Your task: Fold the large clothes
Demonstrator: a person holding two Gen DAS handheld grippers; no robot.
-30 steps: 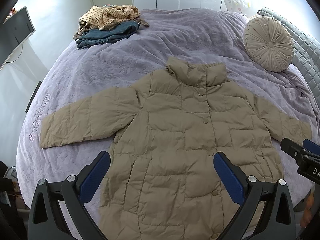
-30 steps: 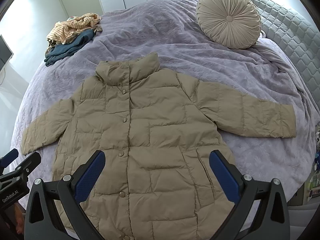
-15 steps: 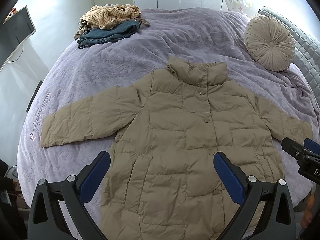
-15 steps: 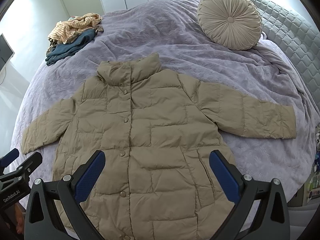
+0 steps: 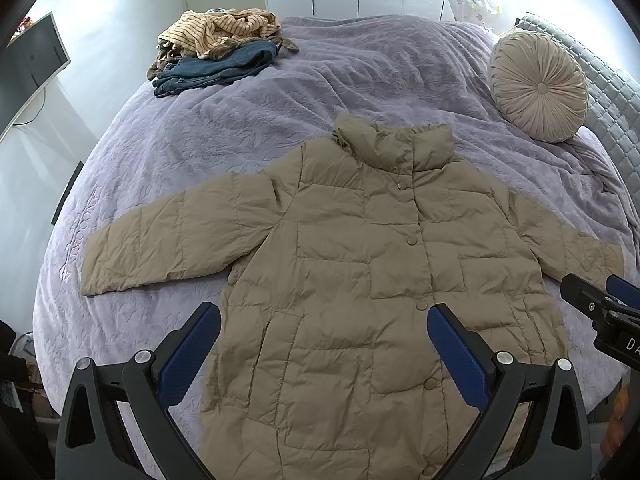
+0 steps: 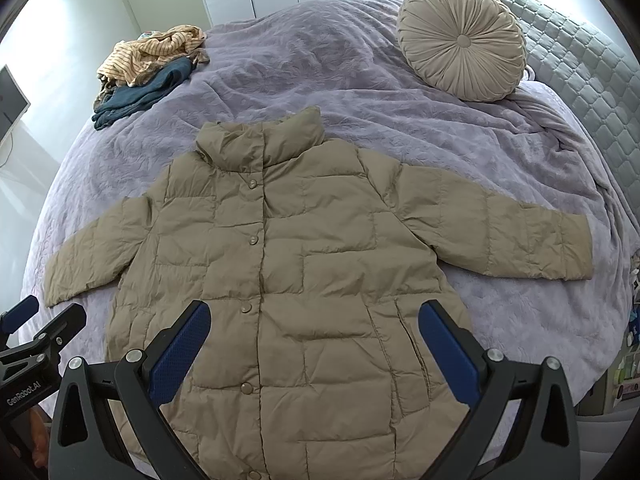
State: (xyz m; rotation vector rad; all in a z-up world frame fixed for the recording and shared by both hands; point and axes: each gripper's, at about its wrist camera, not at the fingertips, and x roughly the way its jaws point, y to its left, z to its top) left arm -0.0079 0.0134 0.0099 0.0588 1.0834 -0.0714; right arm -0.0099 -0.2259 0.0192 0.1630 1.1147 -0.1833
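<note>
A tan quilted puffer jacket [image 5: 360, 264] lies flat and face up on the purple bedspread [image 5: 248, 120], collar away from me, snaps closed, both sleeves spread out to the sides. It also shows in the right wrist view [image 6: 296, 256]. My left gripper [image 5: 324, 344] is open and empty, held above the jacket's lower front. My right gripper [image 6: 316, 340] is open and empty, held above the hem on the right side. Each gripper shows at the edge of the other's view.
A pile of striped and blue clothes [image 5: 216, 52] lies at the far left of the bed. A round pleated beige cushion [image 5: 538, 86] rests by the quilted grey headboard [image 6: 580, 64] on the right. A monitor [image 5: 34, 54] stands left of the bed.
Both views have shifted very slightly. The jacket lies as it did and both grippers stay open.
</note>
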